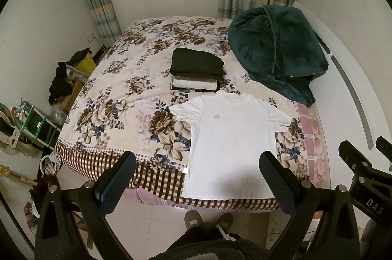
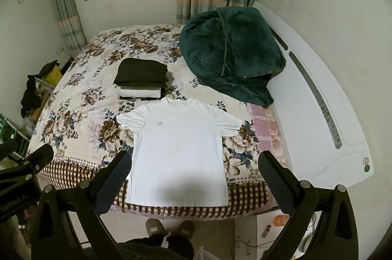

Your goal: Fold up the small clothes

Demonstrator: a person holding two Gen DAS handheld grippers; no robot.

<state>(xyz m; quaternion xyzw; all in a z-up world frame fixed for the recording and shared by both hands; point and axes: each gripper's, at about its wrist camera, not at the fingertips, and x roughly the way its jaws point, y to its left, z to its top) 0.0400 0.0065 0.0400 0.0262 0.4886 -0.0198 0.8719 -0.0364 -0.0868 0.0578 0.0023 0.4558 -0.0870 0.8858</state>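
A white T-shirt [image 1: 230, 142] [image 2: 178, 149] lies flat and face up on the floral bedspread, its hem at the bed's near edge and its collar pointing away. Behind the collar stands a stack of folded clothes [image 1: 197, 72] [image 2: 142, 80], black pieces over white ones. My left gripper [image 1: 198, 162] hangs open above the near edge, over the shirt's lower left part, with nothing in it. My right gripper [image 2: 193, 160] is open too, high over the shirt's lower half, and holds nothing. Its fingers [image 1: 352, 154] show at the right edge of the left wrist view.
A bundled dark green blanket [image 1: 276, 49] [image 2: 232, 52] fills the bed's far right. The white headboard [image 2: 318, 98] runs along the right side. Cluttered boxes and a shelf [image 1: 36, 123] stand on the floor to the left. A person's slippered feet [image 1: 208, 219] are at the bed's foot.
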